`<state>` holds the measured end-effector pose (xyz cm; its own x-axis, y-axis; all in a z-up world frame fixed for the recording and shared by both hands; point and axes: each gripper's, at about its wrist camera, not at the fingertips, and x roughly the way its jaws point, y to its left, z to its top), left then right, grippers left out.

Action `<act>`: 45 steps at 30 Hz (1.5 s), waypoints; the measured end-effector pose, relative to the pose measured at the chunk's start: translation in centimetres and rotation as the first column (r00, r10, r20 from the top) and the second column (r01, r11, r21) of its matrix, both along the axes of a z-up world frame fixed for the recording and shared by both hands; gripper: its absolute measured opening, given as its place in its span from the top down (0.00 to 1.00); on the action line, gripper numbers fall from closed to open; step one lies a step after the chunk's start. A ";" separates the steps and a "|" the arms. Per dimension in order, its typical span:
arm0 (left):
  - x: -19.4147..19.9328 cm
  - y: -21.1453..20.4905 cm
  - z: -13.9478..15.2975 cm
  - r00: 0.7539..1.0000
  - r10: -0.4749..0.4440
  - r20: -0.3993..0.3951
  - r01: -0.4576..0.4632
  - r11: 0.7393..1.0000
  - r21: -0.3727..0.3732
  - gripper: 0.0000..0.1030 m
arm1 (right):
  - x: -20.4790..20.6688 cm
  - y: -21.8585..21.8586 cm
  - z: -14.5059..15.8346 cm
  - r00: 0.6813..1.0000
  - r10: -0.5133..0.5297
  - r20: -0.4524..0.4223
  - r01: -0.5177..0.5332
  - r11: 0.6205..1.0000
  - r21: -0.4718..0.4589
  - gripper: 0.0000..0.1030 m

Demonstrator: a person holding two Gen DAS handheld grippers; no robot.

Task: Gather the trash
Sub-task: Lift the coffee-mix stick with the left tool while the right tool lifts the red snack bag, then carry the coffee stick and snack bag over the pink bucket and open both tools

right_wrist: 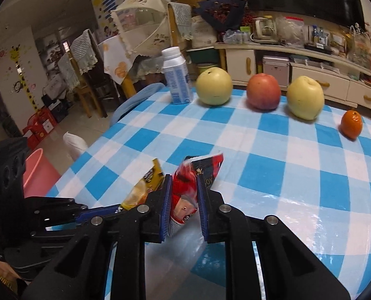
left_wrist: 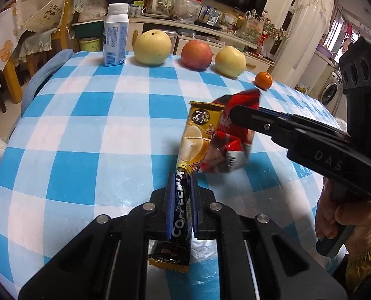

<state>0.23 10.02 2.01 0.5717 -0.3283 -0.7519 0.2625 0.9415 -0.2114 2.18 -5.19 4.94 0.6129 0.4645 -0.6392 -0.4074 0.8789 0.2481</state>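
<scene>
My left gripper (left_wrist: 182,177) is shut on a yellow and dark blue coffee sachet (left_wrist: 194,137), which sticks up from its pads above the checked tablecloth (left_wrist: 98,125). Beside it on the right, my right gripper (left_wrist: 235,113) comes in from the side and holds a crumpled red wrapper (left_wrist: 231,135). In the right wrist view my right gripper (right_wrist: 184,178) is shut on that red wrapper (right_wrist: 185,187), lifted off the cloth. The coffee sachet (right_wrist: 145,187) and my left gripper (right_wrist: 103,211) show at its lower left.
Along the table's far edge stand a white and blue milk carton (left_wrist: 116,35), two yellow pears (left_wrist: 152,47) (left_wrist: 230,61), a red apple (left_wrist: 196,54) and a small orange (left_wrist: 263,80). A pink bin (right_wrist: 36,175) sits on the floor left of the table. A hand (left_wrist: 345,212) grips the right tool.
</scene>
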 end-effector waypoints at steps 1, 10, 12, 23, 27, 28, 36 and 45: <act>0.0 0.0 -0.1 1.000 0.001 -0.001 -0.001 1.000 0.011 0.82 | 0.0 0.1 0.0 1.000 0.005 0.000 -0.005 1.000 0.002 0.81; -0.1 -1.0 -0.9 1.000 -0.016 -0.010 0.017 0.996 0.090 0.68 | -0.3 0.1 0.1 1.000 0.020 0.010 -0.020 1.000 0.000 0.81; -0.1 -0.9 -0.9 1.000 -0.001 -0.006 0.001 0.993 0.118 0.80 | -0.4 0.2 0.1 1.000 0.021 0.014 -0.021 1.000 -0.002 0.82; -0.5 1.0 0.2 0.996 0.088 0.027 -0.090 0.993 0.075 0.87 | -1.7 0.4 1.2 0.999 0.008 0.052 -0.009 1.000 0.013 0.86; -0.9 2.2 1.2 0.992 0.114 0.047 -0.116 0.992 0.039 0.87 | -2.4 0.4 2.0 0.998 -0.001 0.070 -0.001 1.000 0.031 0.86; -0.9 2.4 1.5 0.992 0.120 0.051 -0.121 0.992 0.031 0.87 | -2.6 0.5 2.1 0.997 0.000 0.072 -0.002 0.999 0.032 0.86; -1.7 5.5 4.1 0.974 0.202 0.105 -0.201 0.979 -0.022 0.87 | -4.4 2.1 3.4 0.995 0.014 0.097 -0.016 1.000 0.024 0.86; -2.5 8.5 6.5 0.947 0.278 0.162 -0.278 0.960 -0.023 0.87 | -5.7 3.7 4.5 0.994 0.013 0.105 -0.016 1.000 0.023 0.86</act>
